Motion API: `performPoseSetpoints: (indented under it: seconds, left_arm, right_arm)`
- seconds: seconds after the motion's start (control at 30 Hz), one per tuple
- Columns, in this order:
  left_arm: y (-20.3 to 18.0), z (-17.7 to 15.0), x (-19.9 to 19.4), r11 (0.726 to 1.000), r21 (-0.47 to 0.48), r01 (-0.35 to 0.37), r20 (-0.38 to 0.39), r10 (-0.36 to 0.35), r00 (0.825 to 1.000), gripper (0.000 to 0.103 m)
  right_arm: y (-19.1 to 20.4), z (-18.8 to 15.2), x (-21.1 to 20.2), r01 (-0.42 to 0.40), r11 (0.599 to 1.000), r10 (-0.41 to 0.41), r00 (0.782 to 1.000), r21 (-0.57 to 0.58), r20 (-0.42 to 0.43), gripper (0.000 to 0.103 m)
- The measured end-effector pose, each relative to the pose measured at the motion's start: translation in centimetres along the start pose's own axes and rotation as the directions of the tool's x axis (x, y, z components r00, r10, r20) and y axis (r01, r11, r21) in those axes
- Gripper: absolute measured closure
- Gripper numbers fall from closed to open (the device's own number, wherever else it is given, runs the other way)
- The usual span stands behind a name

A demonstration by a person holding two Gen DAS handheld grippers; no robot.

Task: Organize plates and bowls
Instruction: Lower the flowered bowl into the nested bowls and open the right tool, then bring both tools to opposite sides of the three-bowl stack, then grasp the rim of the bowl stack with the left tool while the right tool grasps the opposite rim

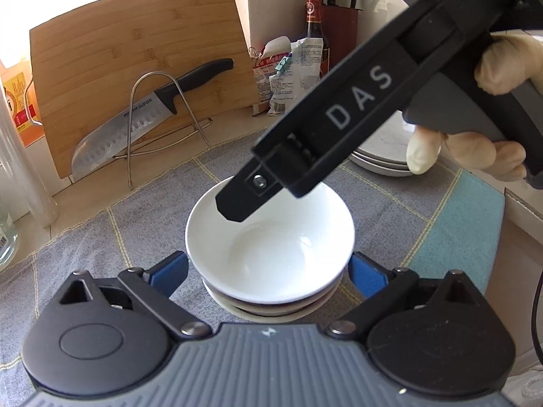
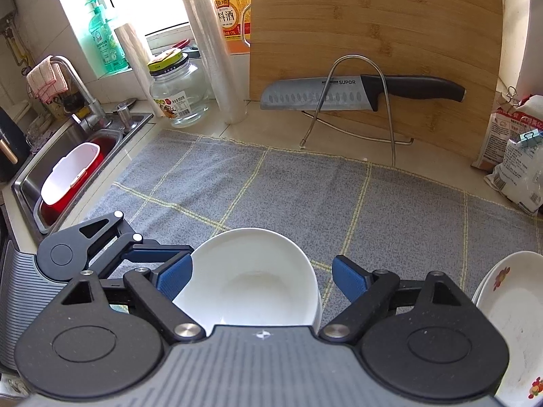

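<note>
A white bowl (image 1: 271, 237) sits nested on top of a short stack of bowls (image 1: 271, 305) on the grey checked cloth (image 1: 152, 224). My left gripper (image 1: 269, 273) is open and low, with a blue pad on each side of the stack. One black finger (image 1: 237, 200) of my right gripper hangs over the bowl's far rim. In the right wrist view the same bowl (image 2: 251, 278) lies between the spread jaws of my right gripper (image 2: 263, 279), which is open. Its left pad (image 2: 176, 278) is at the rim and its right pad (image 2: 349, 281) is clear of it.
A stack of plates (image 1: 380, 159) with a flower-patterned top plate (image 2: 509, 305) stands to the right. A cutting board (image 2: 373, 51) and knife (image 2: 339, 93) in a wire rack are at the back. Food bags (image 2: 516, 156) are at the right, a jar (image 2: 176, 91) and sink (image 2: 68, 169) at the left.
</note>
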State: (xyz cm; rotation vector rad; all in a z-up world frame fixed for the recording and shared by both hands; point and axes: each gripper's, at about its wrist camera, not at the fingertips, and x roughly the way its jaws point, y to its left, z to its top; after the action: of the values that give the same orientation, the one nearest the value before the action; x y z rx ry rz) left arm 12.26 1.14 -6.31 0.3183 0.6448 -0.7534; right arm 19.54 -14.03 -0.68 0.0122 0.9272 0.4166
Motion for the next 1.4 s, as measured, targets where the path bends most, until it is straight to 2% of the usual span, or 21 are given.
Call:
performPoseSetpoints:
  seconds: [0.1,0.2,0.33,0.5,0.67,0.8,1.0,1.1,1.23,1.4]
  left_arm:
    - [0.2,-0.2,-0.6,1.0,0.003,0.005,0.02,-0.005,1.0,0.003]
    - [0.4,-0.4,-1.2,1.0,0.006,0.006,0.04,-0.006,0.999,0.002]
    - [1.2,-0.8,-1.5,1.0,-0.012,0.019,0.053,-0.018,0.998,0.001]
    - [1.9,-1.5,-1.8,0.999,-0.001,0.036,0.042,-0.036,0.998,0.001]
    - [2.2,-3.0,-1.9,0.997,0.032,0.074,-0.013,-0.074,0.997,0.001]
    - [2.1,-3.9,-1.0,0.997,0.034,0.064,-0.076,-0.061,0.995,0.001]
    - [2.0,-3.9,0.7,1.0,0.007,0.031,-0.122,-0.03,0.992,0.001]
    - [2.0,-3.9,1.8,1.0,-0.016,0.022,-0.148,-0.024,0.989,0.001]
    - [1.5,-4.1,3.2,1.0,-0.025,0.001,-0.176,-0.005,0.984,0.001]
    - [1.3,-4.4,4.1,0.998,-0.061,-0.01,-0.208,-0.003,0.978,0.001]
  right_arm:
    - [0.1,0.0,0.2,0.008,1.0,-0.008,1.0,-0.003,0.003,0.01]
    - [0.4,-0.2,-0.1,0.02,1.0,-0.02,0.999,-0.011,0.029,0.001]
    - [0.8,-0.4,-0.5,0.035,0.999,-0.033,0.998,-0.035,0.058,0.0]
    - [1.3,-1.2,-1.4,0.028,0.997,-0.022,0.996,-0.072,0.083,0.0]
    - [1.6,-3.1,-2.9,0.003,0.991,0.01,0.995,-0.133,0.098,0.0]
    - [1.2,-5.1,-2.7,0.009,0.984,0.002,0.998,-0.177,0.06,0.0]
    - [-0.4,-8.6,1.1,0.076,0.965,-0.094,0.994,-0.252,-0.058,0.0]
    - [-1.7,-9.7,3.0,0.091,0.959,-0.119,0.989,-0.267,-0.089,0.0]
    - [-3.0,-10.0,4.4,0.052,0.965,-0.081,0.992,-0.256,-0.101,0.0]
    - [-3.2,-10.5,4.7,0.026,0.95,-0.055,0.995,-0.311,-0.085,0.0]
